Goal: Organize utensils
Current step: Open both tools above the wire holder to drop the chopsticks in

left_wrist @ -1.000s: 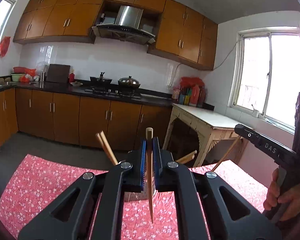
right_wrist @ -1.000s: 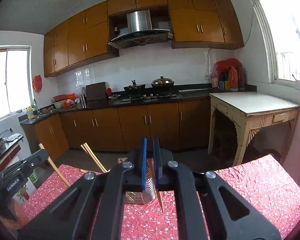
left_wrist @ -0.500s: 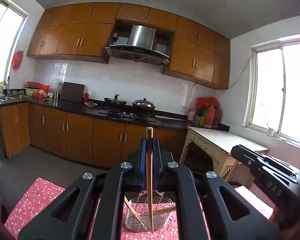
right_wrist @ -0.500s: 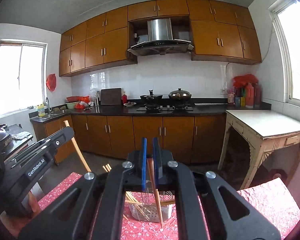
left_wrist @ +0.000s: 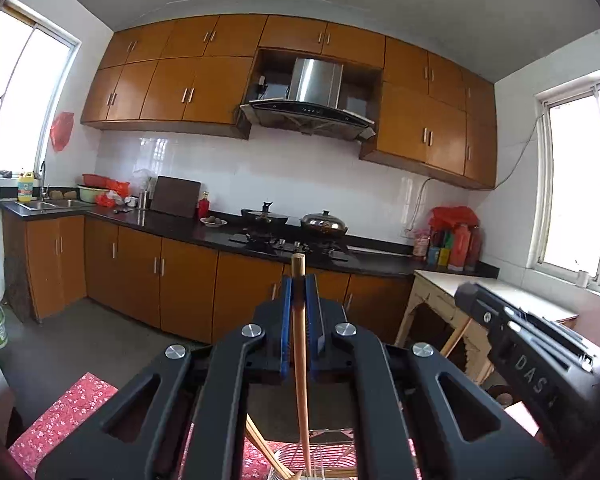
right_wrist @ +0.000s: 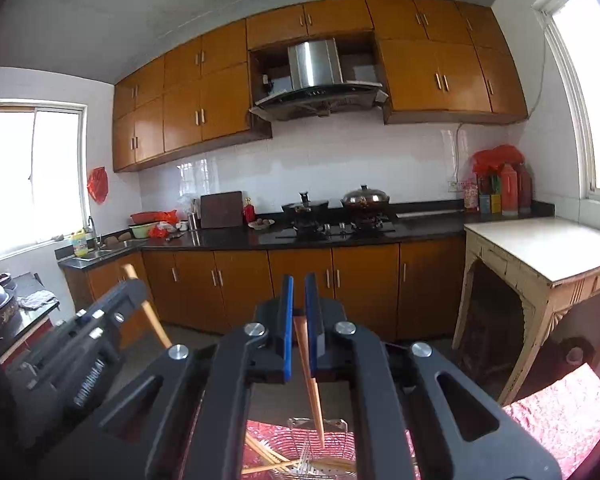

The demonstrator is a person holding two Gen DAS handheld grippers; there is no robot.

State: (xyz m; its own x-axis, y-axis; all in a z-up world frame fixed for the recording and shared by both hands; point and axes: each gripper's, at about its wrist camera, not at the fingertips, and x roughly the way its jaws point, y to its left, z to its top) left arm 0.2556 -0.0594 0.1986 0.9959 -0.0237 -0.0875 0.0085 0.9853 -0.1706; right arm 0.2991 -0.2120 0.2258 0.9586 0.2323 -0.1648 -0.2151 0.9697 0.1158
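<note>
While each gripper's fingers clamp one wooden chopstick, the left gripper (left_wrist: 296, 304) holds its chopstick (left_wrist: 300, 360) upright at frame centre, and the right gripper (right_wrist: 296, 304) holds a tilted chopstick (right_wrist: 310, 376). Both tips hang over the wire basket (right_wrist: 320, 452) at bottom centre on the red-clothed desk (right_wrist: 560, 412). Several chopsticks (right_wrist: 260, 454) already lie inside; these two seemingly remain.

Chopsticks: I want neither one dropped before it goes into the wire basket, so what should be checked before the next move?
1. Left gripper shut on its chopstick: ok.
2. Right gripper shut on its chopstick: ok.
3. Left chopstick tip over the wire basket: ok.
4. Right chopstick tip over the basket: ok.
5. Grippers apart from each other: ok.
6. Room left in the basket: cannot tell.
</note>
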